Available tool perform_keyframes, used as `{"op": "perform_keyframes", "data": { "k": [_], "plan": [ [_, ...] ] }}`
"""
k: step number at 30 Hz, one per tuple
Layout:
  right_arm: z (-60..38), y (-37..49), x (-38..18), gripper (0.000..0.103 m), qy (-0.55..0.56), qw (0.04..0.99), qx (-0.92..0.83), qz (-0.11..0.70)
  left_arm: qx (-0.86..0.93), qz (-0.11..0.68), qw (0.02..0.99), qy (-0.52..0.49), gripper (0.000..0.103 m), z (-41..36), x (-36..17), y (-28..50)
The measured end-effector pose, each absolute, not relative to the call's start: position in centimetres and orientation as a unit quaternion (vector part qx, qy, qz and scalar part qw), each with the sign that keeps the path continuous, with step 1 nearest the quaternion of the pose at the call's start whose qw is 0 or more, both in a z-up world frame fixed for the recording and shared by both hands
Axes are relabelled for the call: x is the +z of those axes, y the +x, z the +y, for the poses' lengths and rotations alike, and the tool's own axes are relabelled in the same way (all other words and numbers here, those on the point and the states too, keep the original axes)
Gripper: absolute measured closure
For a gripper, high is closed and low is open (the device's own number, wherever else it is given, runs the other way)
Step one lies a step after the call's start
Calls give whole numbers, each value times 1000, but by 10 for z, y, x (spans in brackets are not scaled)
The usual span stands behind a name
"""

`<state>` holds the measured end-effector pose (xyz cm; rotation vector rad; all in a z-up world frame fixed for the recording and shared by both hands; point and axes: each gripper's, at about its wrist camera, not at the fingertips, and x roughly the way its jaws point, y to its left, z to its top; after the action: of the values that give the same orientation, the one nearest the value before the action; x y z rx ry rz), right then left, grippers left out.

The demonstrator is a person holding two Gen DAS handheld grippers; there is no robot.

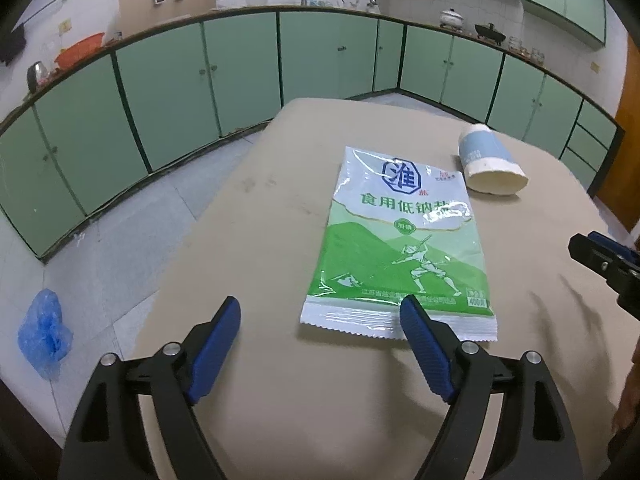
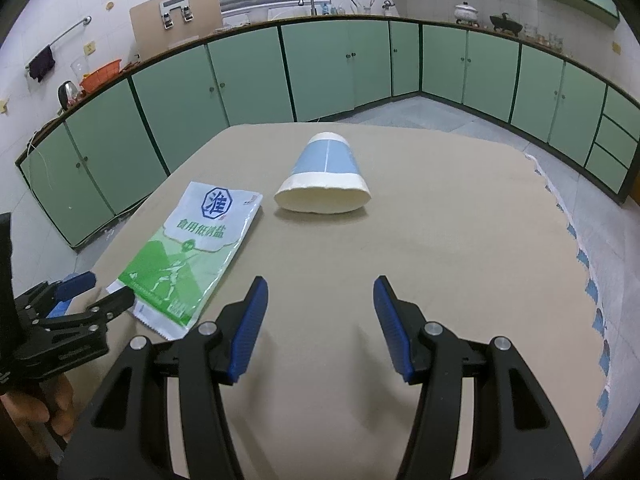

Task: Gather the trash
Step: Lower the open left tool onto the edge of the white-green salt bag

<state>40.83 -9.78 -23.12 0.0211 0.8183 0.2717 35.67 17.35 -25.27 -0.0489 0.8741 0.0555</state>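
While we hold a gripper in each hand over it, the table [image 1: 280, 208], draped in a plain tan cloth, fills most of what we see, with pale green kitchen cabinets [image 1: 168, 80] curving behind it.

On the cloth lies the larger piece of trash, a flat plastic salt bag [image 1: 400, 240]. Its top is white with a blue hexagonal emblem, its lower part is green with a drawn figure swinging a tool, and its near end has a crimped, zigzag seal. It lies glossy and slightly wrinkled, with its printed face up.

Our left gripper [image 1: 320, 320] has its jaws spread wide, and nothing is pressed between them; its right blue pad [image 1: 424, 348] overlaps the bag's sealed near edge, though we cannot tell whether it touches.

Our right gripper [image 2: 320, 300] stands partly open over bare cloth and grips nothing.

Ahead of it, just beside the bag's far corner, a paper cup [image 2: 324, 176] lies on its side. It is squashed flat, with a pale blue band and white rims, and its mouth faces us.

On the floor left of the table lies a crumpled blue plastic bag [image 1: 44, 332].
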Motion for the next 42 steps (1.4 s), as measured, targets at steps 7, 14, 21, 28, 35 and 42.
{"op": "perform_keyframes", "data": {
  "k": [7, 14, 21, 28, 35, 42],
  "plan": [
    [-103, 411, -235, 49, 19, 908, 135, 397, 39, 429, 903, -12, 21, 170, -255, 360],
    [-107, 410, -233, 49, 23, 908, 137, 396, 40, 430, 902, -8, 21, 167, -255, 363],
    [-108, 410, -234, 49, 24, 907, 137, 397, 29, 448, 893, -19, 14, 170, -266, 370],
    [-110, 409, -234, 49, 27, 906, 137, 399, 37, 437, 898, -23, 14, 177, -261, 368],
    [-109, 408, -235, 49, 29, 905, 138, 401, 46, 435, 899, -20, 14, 179, -259, 367],
    [-109, 406, -233, 49, 32, 904, 139, 403, 44, 456, 889, -11, 12, 170, -271, 373]
  ]
}}
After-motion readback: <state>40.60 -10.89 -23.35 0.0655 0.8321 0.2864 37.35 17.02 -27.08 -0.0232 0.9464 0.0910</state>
